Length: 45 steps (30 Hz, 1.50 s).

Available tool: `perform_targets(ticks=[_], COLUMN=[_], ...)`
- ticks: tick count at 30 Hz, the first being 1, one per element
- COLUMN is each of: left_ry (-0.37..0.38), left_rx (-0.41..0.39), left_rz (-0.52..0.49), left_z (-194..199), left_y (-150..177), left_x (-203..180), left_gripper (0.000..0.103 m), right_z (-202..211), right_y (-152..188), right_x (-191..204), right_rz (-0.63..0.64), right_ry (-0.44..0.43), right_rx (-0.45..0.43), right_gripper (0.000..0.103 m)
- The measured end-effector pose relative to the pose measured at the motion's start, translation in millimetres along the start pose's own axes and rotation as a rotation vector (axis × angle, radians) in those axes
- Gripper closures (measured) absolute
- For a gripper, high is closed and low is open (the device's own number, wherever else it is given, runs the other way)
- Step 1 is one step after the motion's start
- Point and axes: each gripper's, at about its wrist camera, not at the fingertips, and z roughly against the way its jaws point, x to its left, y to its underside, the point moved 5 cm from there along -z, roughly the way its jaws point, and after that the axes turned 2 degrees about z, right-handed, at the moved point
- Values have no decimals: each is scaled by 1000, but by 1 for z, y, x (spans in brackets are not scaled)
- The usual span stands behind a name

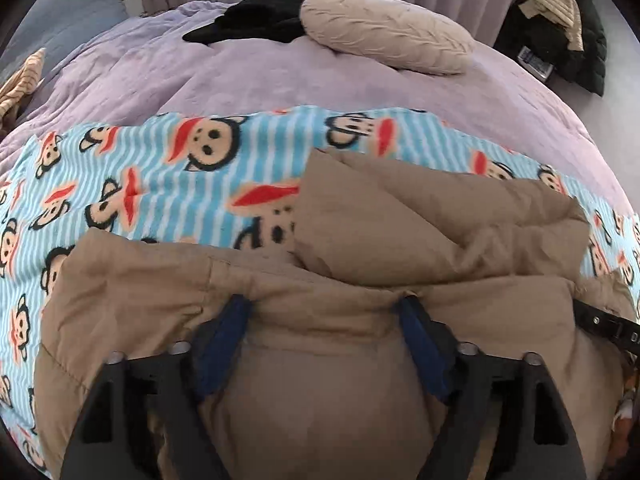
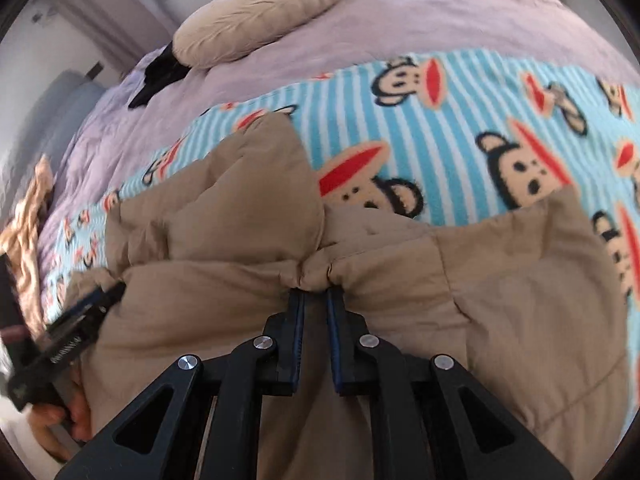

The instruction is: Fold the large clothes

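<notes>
A tan puffy jacket (image 1: 400, 220) lies bunched on a blue striped blanket with monkey faces (image 1: 160, 176). My left gripper (image 1: 324, 312) stands open and wide, its blue-padded fingertips (image 1: 240, 312) tucked at a fold of the jacket, whose fabric bulges loosely between them. In the right wrist view the same jacket (image 2: 240, 200) shows a folded-over part at its far side. My right gripper (image 2: 316, 296) is shut on a pinched ridge of the jacket's edge. The left gripper (image 2: 92, 304) appears there at the jacket's left end, held by a hand (image 2: 52, 420). The right gripper's finger (image 1: 600, 324) shows at the left wrist view's right edge.
The blanket lies on a bed with a lilac cover (image 1: 240, 80). A beige pillow (image 1: 384, 32) and a black garment (image 1: 260, 16) sit at the far side. Dark coats (image 1: 560, 28) are piled on the floor at the right. A striped tan cloth (image 2: 28, 208) lies at the bed's left.
</notes>
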Motion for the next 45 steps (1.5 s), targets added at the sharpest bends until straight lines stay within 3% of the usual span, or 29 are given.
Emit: perform_targets(ticks=[5,7,9,10,16,19,20,21,27,33,35,39,41,45], left_ry=[-16,-33,-26,-32,-97,-96,-97,-100,-95,-101,-99,-93,-89,-62], left_rx=[28,17,11,13,76,90,92,95,93,110,120,142,156,205], left_rz=[4,1,-6,-11,-41,-22,-17,-10,-5,-10,-9,2,14,65], left_z=[17,34,55,62,101,120,126,133,157,169,170,168,164,153], left_y=[-7,-6,1,5,47,67,72,78,105,129,137,154,162,181], left_x=[3,9,14,17,30,33,33,34,32,28,26,27,30,40], left_gripper=[20,20,20,19,19,19,6,0,0,0,0,0,0,0], right_z=[8,18,33,44,91,113,119,123,143,149,147,144,140,129], right_y=[-6,-6,-3,2,49,76,85,91,137,165,173,187,194,208], right_x=[-3,0,7,9,8,4,4,4,-3,-11,-14,-19,-23,-29], right_rz=[-53,-66,-72,-71,-142,-178,-187,-194,-252,-288,-303,-331,-360,-434], right_ry=[-33,-37,-57,-62,-100,-113,-116,-119,-122,-113,-117,-122,-132,-165], right_rx=[41,46,30,17,24,34,40,46,84,100,112,122,121,119], right_gripper=[90,80,53,50,46,38,35,33,23,23,14,12,0,0])
